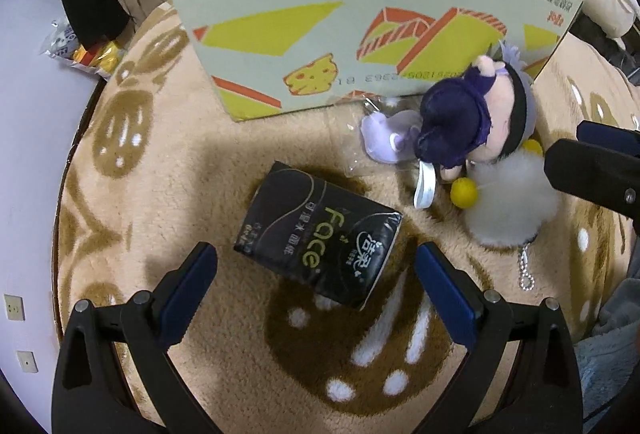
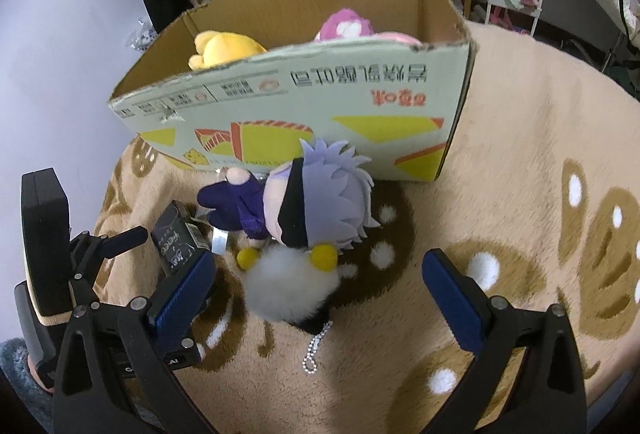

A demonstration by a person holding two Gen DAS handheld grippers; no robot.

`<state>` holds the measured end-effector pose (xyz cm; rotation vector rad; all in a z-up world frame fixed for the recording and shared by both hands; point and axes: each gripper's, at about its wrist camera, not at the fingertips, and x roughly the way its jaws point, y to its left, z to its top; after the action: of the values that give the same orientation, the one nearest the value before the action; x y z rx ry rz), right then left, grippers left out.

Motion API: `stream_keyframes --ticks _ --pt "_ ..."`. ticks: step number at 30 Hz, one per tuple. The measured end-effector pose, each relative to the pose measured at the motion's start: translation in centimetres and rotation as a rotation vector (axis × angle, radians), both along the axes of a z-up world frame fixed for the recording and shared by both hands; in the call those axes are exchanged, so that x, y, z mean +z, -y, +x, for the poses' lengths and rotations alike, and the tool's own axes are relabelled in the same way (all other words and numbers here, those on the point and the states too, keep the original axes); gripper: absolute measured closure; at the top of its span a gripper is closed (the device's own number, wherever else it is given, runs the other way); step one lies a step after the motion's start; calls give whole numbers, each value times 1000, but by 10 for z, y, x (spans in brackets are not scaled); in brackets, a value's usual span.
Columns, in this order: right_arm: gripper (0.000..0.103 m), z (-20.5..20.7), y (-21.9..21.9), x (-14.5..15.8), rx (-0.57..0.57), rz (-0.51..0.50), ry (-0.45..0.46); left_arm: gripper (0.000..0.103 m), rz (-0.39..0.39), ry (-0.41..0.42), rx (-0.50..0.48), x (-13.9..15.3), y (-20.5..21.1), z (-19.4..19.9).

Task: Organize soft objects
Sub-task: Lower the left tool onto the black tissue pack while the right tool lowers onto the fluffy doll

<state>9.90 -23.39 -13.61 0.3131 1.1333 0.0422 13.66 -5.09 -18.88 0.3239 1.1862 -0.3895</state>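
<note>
The fleecy tan blanket [image 2: 500,154] with brown-and-white prints lies bare to the right of the cardboard box [image 2: 304,102], leaving open room there. The box stands open-topped at the far side, its printed face upside down with Chinese characters and a cheese drawing; a yellow plush [image 2: 224,48] and a pink plush [image 2: 348,26] sit inside. Just near of the box lies a plush doll [image 2: 304,202] with lilac hair, black blindfold and navy outfit, touching a white pompom [image 2: 288,286] with a ball chain. A black tissue pack [image 1: 320,234] reading "Face" lies left. The left gripper [image 1: 316,266] and right gripper [image 2: 320,286] both hang spread wide, holding nothing.
</note>
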Motion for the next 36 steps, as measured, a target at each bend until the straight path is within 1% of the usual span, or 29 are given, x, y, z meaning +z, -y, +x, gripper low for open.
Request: stream_keyframes --ticks 8,14,22,32,34,36 --pt "0 4 0 -17 3 23 -68 5 -13 7 19 -5 0 6" --pt "0 6 -1 -26 11 23 -109 5 -15 15 15 -8 -2 14" --pt "0 9 -6 -33 20 8 -133 5 -15 16 25 -10 1 14" --pt "0 15 -23 -42 31 -10 -148 5 -15 25 25 -12 2 12" --pt "4 16 -25 -44 33 -22 -156 5 -18 24 27 -13 1 12" --pt "5 15 -25 -46 38 -32 -164 5 -22 23 31 -12 0 12"
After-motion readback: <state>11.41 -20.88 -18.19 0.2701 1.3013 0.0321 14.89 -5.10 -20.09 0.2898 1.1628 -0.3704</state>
